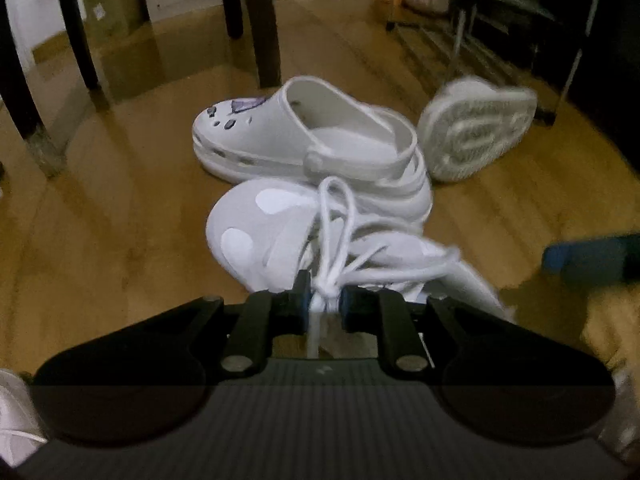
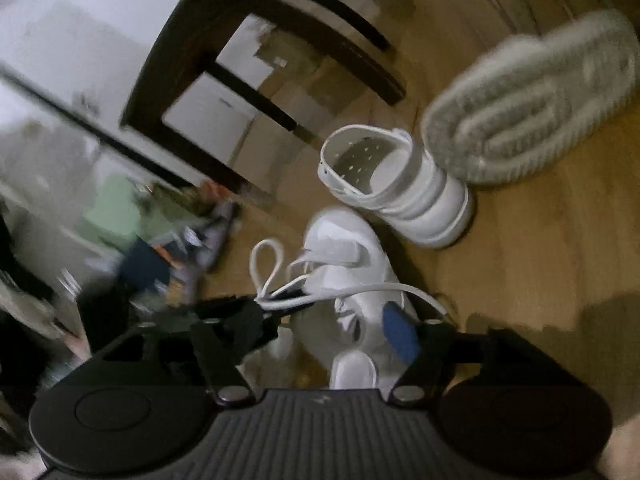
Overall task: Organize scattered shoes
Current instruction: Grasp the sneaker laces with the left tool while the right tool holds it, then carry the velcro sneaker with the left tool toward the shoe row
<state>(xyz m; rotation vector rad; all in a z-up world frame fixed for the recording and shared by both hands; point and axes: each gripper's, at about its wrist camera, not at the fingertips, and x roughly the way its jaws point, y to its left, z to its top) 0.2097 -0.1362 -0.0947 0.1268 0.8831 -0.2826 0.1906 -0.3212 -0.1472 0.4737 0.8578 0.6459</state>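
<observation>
My left gripper (image 1: pixel 325 300) is shut on the laces and tongue of a white sneaker (image 1: pixel 260 236), which hangs in front of it above the wooden floor. A white clog (image 1: pixel 304 140) with dark charms lies on the floor just beyond it. A second white sneaker (image 1: pixel 476 128) lies on its side to the right, its sole facing me. In the right wrist view, my right gripper (image 2: pixel 340 328) is open, its fingers on either side of the held sneaker (image 2: pixel 348 272). The clog (image 2: pixel 400 184) and the sole-up sneaker (image 2: pixel 532 100) lie beyond.
Dark chair legs (image 1: pixel 260 20) stand on the floor behind the clog. A metal shoe rack (image 1: pixel 500 28) stands at the back right. A brown paper bag (image 1: pixel 114 4) is at the back left. Clutter (image 2: pixel 168 240) lies on the floor at the left of the right wrist view.
</observation>
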